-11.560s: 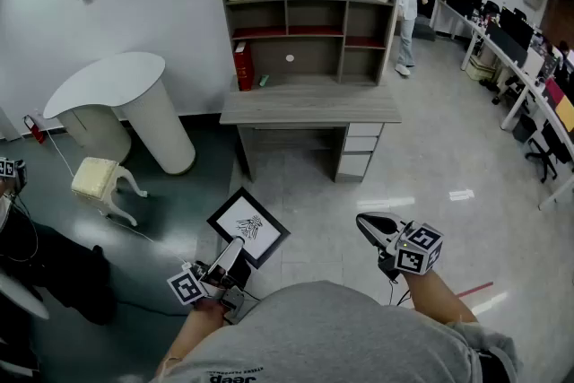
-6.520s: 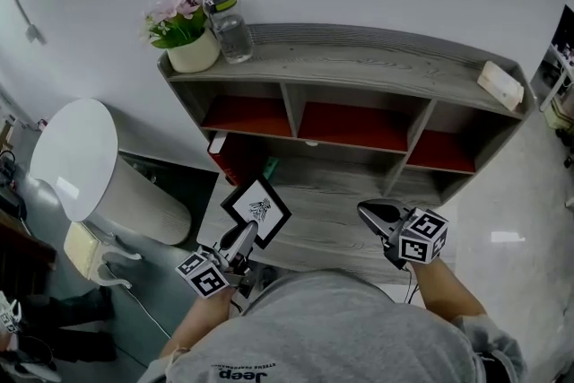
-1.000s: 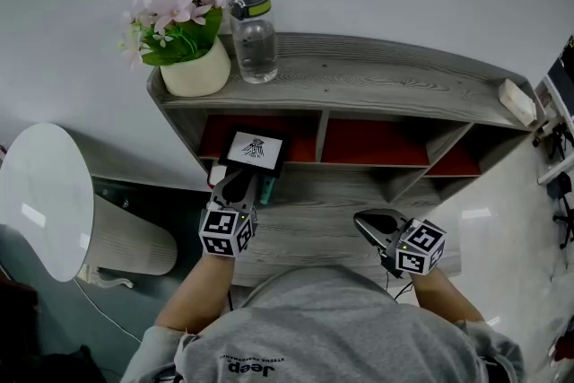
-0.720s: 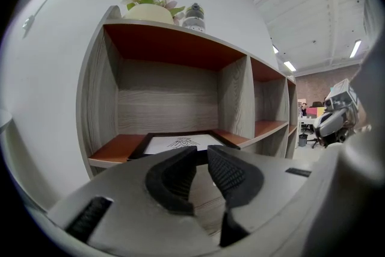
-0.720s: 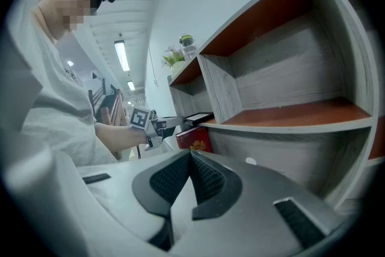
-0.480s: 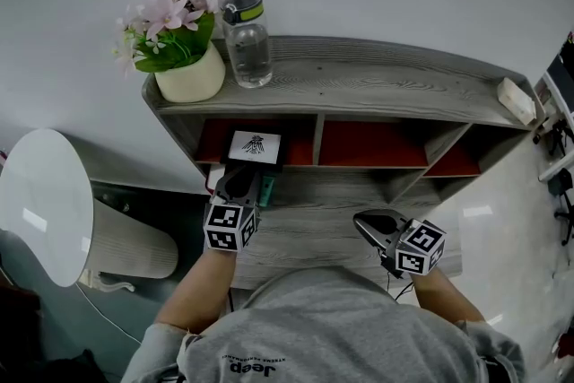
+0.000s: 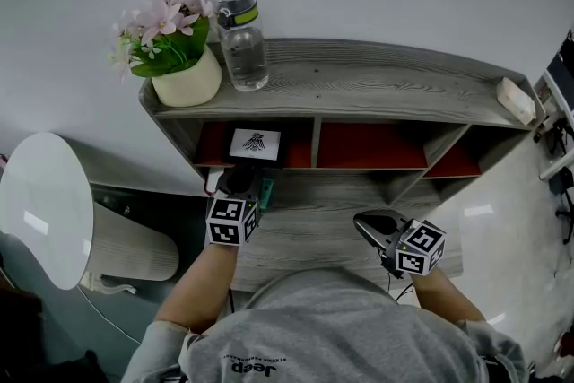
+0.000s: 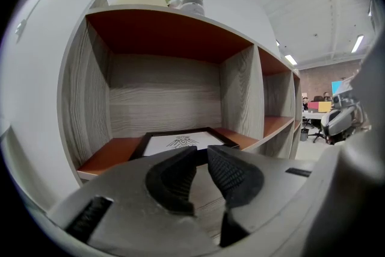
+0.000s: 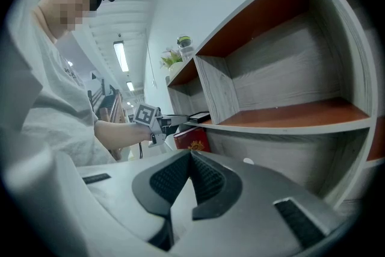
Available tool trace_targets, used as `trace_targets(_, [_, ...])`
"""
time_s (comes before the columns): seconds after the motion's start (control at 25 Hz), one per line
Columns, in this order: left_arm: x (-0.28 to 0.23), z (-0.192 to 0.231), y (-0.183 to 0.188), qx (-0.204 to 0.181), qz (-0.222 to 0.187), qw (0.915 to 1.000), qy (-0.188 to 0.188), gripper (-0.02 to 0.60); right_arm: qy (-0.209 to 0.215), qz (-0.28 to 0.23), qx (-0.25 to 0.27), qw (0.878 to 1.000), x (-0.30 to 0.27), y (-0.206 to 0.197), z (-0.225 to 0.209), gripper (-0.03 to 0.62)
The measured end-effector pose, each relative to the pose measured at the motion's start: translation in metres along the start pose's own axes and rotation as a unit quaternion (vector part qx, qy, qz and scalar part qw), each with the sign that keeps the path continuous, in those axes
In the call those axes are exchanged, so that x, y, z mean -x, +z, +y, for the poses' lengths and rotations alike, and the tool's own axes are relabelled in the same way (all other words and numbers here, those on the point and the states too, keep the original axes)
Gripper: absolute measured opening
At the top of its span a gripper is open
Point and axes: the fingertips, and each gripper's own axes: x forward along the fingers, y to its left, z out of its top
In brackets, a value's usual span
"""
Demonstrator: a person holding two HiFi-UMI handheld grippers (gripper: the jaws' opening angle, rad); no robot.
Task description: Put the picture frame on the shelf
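The black picture frame (image 7: 255,143) with a white print lies almost flat on the red floor of the shelf's (image 7: 359,85) left compartment. My left gripper (image 7: 240,179) reaches up to it from the desk side and is shut on the frame's near edge. In the left gripper view the frame (image 8: 183,141) runs back from between the left gripper's (image 8: 201,156) pads into the compartment. My right gripper (image 7: 366,221) hovers over the desk at the right, shut and empty; the right gripper view shows the right gripper's (image 9: 191,161) pads meeting.
On top of the shelf stand a flower pot (image 7: 184,72), a water bottle (image 7: 242,40) and a small white box (image 7: 516,99). A red book (image 9: 192,140) stands under the left compartment. The middle and right compartments (image 7: 372,146) hold nothing. A white round table (image 7: 45,211) is at the left.
The left gripper has carried the frame a little deeper into the left compartment, and the frame now lies flatter. The right gripper has stayed where it was.
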Motion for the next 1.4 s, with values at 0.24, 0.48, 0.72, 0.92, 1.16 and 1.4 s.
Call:
trace_targets(0.24, [-0.009,-0.001,0.002,-0.004,0.007,1.0,-0.003,0.071,-0.001,-0.003,-0.001,1.0,0.001,0.0,-0.003,0.019])
trace_targets(0.48, [-0.018,0.001,0.003,-0.006,0.021,0.9998,-0.003,0.071,-0.002,-0.002,0.0,1.0,0.001,0.0,-0.004,0.02])
trace_targets(0.72, [-0.022,0.002,0.006,-0.035,0.018,0.9992,-0.002,0.035,-0.002,-0.003,-0.002,1.0,0.002,0.002,-0.004,0.02])
trace_targets(0.92, [-0.022,0.002,0.005,-0.029,0.017,0.9994,0.0,0.035,0.0,-0.006,0.0,1.0,0.001,0.004,-0.003,0.019])
trace_targets(1.16, [-0.009,0.003,0.011,-0.001,-0.01,0.9999,-0.005,0.034,-0.001,-0.014,0.006,1.0,0.005,0.01,-0.002,0.019])
trace_targets(1.4, [0.025,-0.012,0.027,0.044,-0.072,0.995,-0.055,0.034,-0.005,-0.024,0.01,1.0,0.011,0.02,-0.005,0.019])
